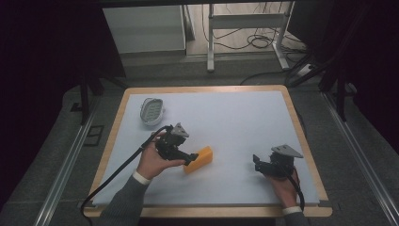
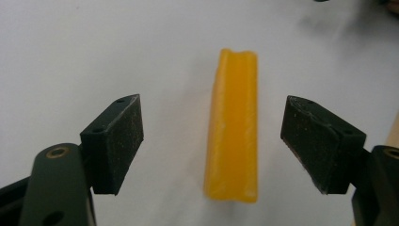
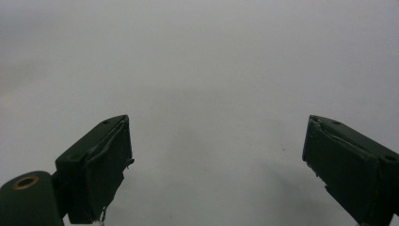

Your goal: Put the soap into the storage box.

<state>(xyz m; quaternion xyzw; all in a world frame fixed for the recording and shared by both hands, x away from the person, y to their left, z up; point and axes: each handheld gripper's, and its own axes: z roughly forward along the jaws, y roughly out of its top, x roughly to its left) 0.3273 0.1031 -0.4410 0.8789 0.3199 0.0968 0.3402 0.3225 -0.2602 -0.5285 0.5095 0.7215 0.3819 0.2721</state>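
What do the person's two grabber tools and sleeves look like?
Both are black tools with two blocky tongs each. The left gripper has flat, scuffed pads with small screw holes and a brass-coloured bolt. The right gripper looks alike, with a frayed pad. Each carries a grey three-cornered plate and trails a black cable. The person wears grey sleeves with white cuffs.

We count one table (image 1: 301,129), its white surface edged in wood, filling the middle of the high view. On it lie two objects: one yellow wedge-shaped block (image 1: 199,159) just below centre, and one white oval perforated item (image 1: 151,111) at upper left of the tabletop. We count two grippers, the left gripper (image 1: 191,157) and the right gripper (image 1: 256,163), each held by one hand.
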